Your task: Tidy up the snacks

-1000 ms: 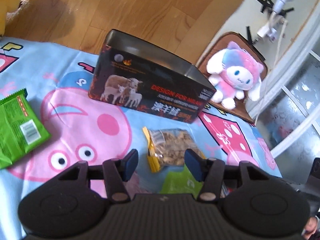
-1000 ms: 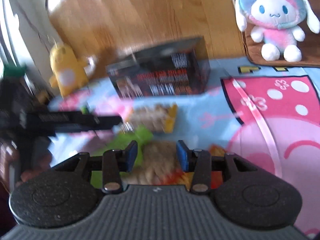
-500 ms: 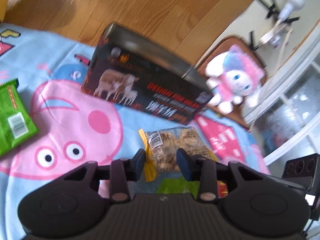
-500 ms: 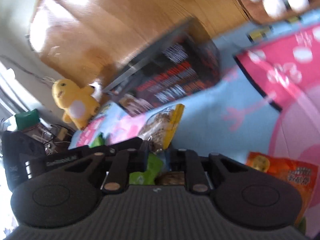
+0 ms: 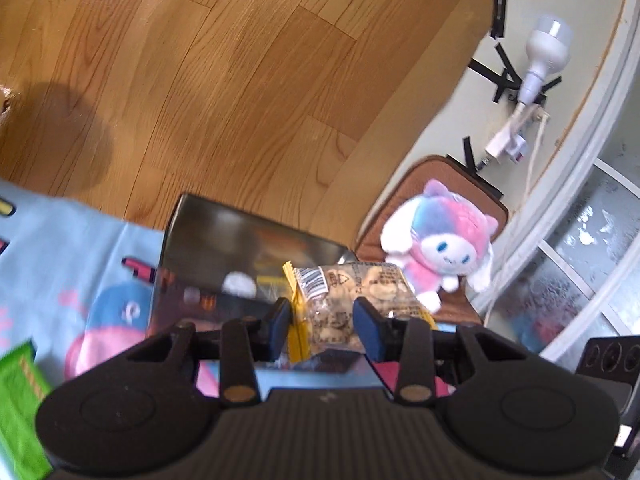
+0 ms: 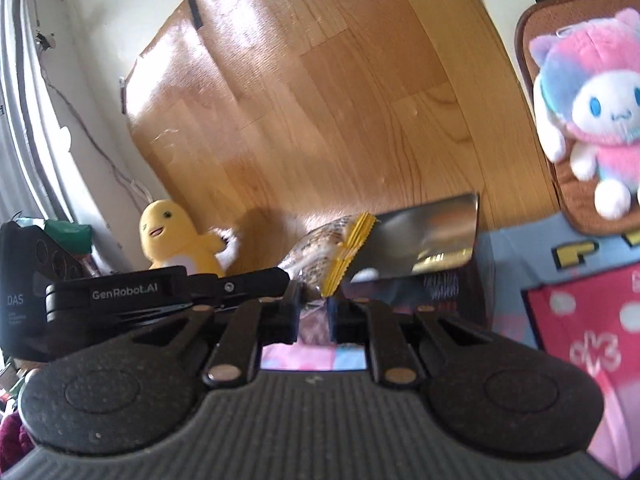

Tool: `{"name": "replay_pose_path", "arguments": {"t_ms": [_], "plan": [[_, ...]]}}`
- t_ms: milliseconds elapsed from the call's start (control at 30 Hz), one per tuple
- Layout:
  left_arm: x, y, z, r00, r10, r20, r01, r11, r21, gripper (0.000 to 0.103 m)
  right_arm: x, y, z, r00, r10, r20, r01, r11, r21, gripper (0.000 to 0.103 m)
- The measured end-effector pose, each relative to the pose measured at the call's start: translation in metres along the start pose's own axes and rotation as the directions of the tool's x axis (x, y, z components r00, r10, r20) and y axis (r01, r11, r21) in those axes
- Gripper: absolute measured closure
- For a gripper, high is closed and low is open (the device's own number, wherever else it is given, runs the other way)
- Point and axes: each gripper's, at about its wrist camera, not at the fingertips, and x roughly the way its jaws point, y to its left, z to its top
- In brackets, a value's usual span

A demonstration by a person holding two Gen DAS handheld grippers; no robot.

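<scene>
At the lower left edge of the left wrist view a green snack packet lies on the cartoon-printed mat, with bare wooden floor filling the upper left and centre. Right of the packet stands the dark box, its top open toward the camera and its right corner close to the brown cushion that carries the pink and blue plush. The left gripper has its jaws closed on the clear peanut bag, whose yellow crimped edge sits just inside the left jaw while the bag's body rises in front of the box's near wall. The right wrist view adds a yellow plush at centre left, and the left gripper's black body crossing from that side. There the right gripper has narrow jaws pinching the bag's lower end, the bag tilting up toward the box's shiny opening.
</scene>
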Motion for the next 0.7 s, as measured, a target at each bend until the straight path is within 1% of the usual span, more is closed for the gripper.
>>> {"name": "replay_pose_path", "arguments": {"t_ms": [67,100,133,167,200,233,267,333,367,400,433,467,533,567,633,667,700], "plan": [[0.014,0.003,0.008,1.0,0.009,0.001,-0.009,1.0,0.005,0.068,0.011,-0.006,0.005,1.0,-0.017,0.002,0.017,1.0,-0.002,0.086],[0.021,0.006,0.01,1.0,0.013,0.0,-0.013,1.0,0.006,0.068,0.016,-0.009,0.007,1.0,-0.029,0.004,0.029,1.0,-0.007,0.083],[0.028,0.007,0.013,1.0,0.022,0.0,-0.022,1.0,0.007,0.068,0.021,-0.011,0.009,0.999,-0.051,0.009,0.052,0.998,-0.02,0.082],[0.033,0.01,0.014,0.999,0.046,0.008,-0.046,0.999,0.006,0.068,0.023,-0.012,0.01,0.994,-0.107,0.036,0.109,0.993,-0.045,0.08],[0.037,0.012,0.014,0.997,0.079,0.017,-0.079,0.997,0.001,0.068,0.024,-0.012,0.01,0.985,-0.164,0.058,0.167,0.984,-0.064,0.066],[0.039,0.015,0.015,0.995,0.101,0.019,-0.101,0.995,-0.009,0.068,0.022,-0.013,0.01,0.975,-0.208,0.08,0.213,0.975,-0.067,0.056],[0.038,0.018,0.014,0.994,0.104,0.018,-0.104,0.994,-0.028,0.068,0.016,-0.017,0.01,0.973,-0.21,0.094,0.215,0.975,-0.05,0.056],[0.031,0.024,0.01,0.997,0.072,0.009,-0.071,0.995,-0.064,0.068,0.001,-0.023,0.009,0.978,-0.184,0.096,0.186,0.982,-0.015,0.056],[0.024,0.025,0.006,0.998,0.055,0.003,-0.055,0.996,-0.068,0.067,-0.009,-0.026,0.007,0.979,-0.18,0.097,0.182,0.983,-0.006,0.056],[0.017,0.023,0.001,0.999,0.04,0.002,-0.04,0.997,-0.06,0.064,-0.018,-0.027,0.003,0.98,-0.177,0.095,0.178,0.984,-0.004,0.056],[0.01,0.02,-0.005,1.0,0.027,-0.004,-0.027,0.998,-0.048,0.06,-0.027,-0.028,-0.002,0.983,-0.168,0.08,0.169,0.986,-0.006,0.056],[0.003,0.016,-0.013,1.0,0.011,-0.014,-0.011,0.999,-0.039,0.058,-0.036,-0.031,-0.008,0.988,-0.146,0.043,0.147,0.989,-0.004,0.056],[-0.008,0.009,-0.03,0.998,-0.037,-0.053,0.036,0.999,-0.028,0.058,-0.048,-0.036,-0.022,0.994,-0.1,-0.047,0.101,0.995,0.025,0.056],[-0.013,0.005,-0.04,0.995,-0.063,-0.077,0.062,0.998,-0.024,0.058,-0.052,-0.039,-0.031,0.993,-0.075,-0.094,0.08,0.995,0.051,0.056],[-0.021,-0.002,-0.063,0.984,-0.116,-0.135,0.114,0.993,-0.021,0.058,-0.058,-0.038,-0.048,0.986,-0.032,-0.166,0.045,0.996,0.074,0.056],[-0.024,-0.006,-0.075,0.975,-0.15,-0.165,0.148,0.989,-0.02,0.058,-0.06,-0.037,-0.058,0.98,-0.032,-0.196,0.046,0.997,0.065,0.056],[-0.028,-0.01,-0.087,0.964,-0.182,-0.195,0.183,0.983,-0.017,0.058,-0.062,-0.034,-0.064,0.976,-0.061,-0.209,0.07,0.997,0.038,0.056]]}}
